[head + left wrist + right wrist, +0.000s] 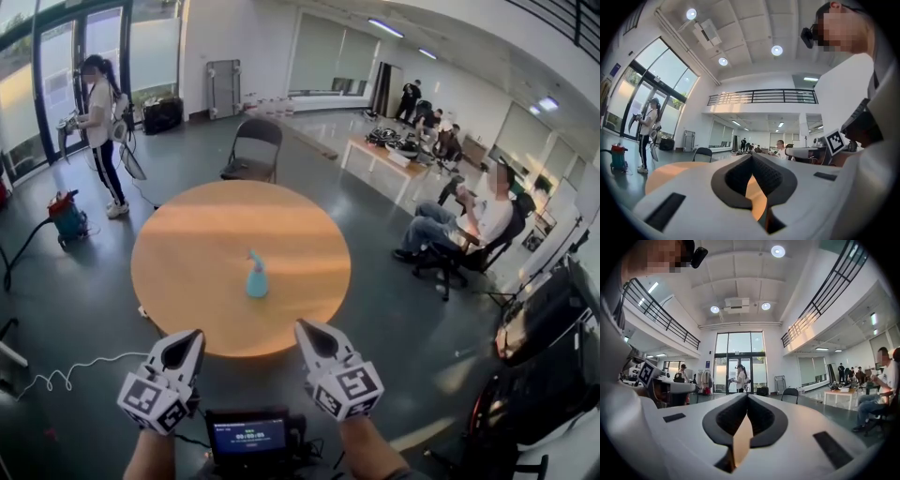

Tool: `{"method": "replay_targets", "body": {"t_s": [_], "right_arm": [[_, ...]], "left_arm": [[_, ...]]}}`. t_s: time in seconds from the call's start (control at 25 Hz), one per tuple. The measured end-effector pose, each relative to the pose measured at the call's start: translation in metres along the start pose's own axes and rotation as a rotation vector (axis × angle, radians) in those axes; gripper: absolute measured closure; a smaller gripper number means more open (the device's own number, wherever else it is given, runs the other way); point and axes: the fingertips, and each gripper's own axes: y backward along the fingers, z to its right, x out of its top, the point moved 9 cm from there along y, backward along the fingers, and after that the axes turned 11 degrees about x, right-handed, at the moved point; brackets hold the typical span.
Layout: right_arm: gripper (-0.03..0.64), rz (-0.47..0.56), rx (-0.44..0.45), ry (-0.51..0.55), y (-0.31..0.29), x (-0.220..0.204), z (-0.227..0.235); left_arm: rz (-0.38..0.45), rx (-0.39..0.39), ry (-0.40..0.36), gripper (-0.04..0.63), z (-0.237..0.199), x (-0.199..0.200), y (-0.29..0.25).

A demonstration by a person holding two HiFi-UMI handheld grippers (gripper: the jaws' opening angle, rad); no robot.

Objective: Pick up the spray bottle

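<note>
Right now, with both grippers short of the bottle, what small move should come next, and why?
Probably open the right gripper: it and the left gripper are shut and empty at the table's near edge, while the bottle stands upright ahead, untouched.

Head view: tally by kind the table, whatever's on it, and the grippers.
round wooden table: 1
light blue spray bottle: 1
grippers: 2 (left gripper, right gripper, both shut and empty)
Total: 4
</note>
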Motion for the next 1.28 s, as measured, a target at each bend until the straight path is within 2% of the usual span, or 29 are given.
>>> {"method": "replay_targets", "body": {"t_s": [0.16,0.4,0.68,1.28], "right_arm": [[0.609,-0.004,-0.041,0.013,-0.02,0.001,0.003],[0.603,-0.033,-0.035,0.054,-0.053,0.006,0.007],[0.603,0.0,-0.002,0.042,-0.094,-0.001,0.049],[0.601,0.082,0.119,0.023,-0.153,0.013,0.164]], "left_arm": [[0.0,-0.052,-0.002,0.594,-0.019,-0.001,-0.019],[-0.004,-0.056,0.028,0.594,-0.047,0.003,-0.041],[-0.025,0.012,0.014,0.594,-0.073,0.001,-0.085],[-0.034,0.126,-0.04,0.594,-0.079,0.018,-0.195]]}}
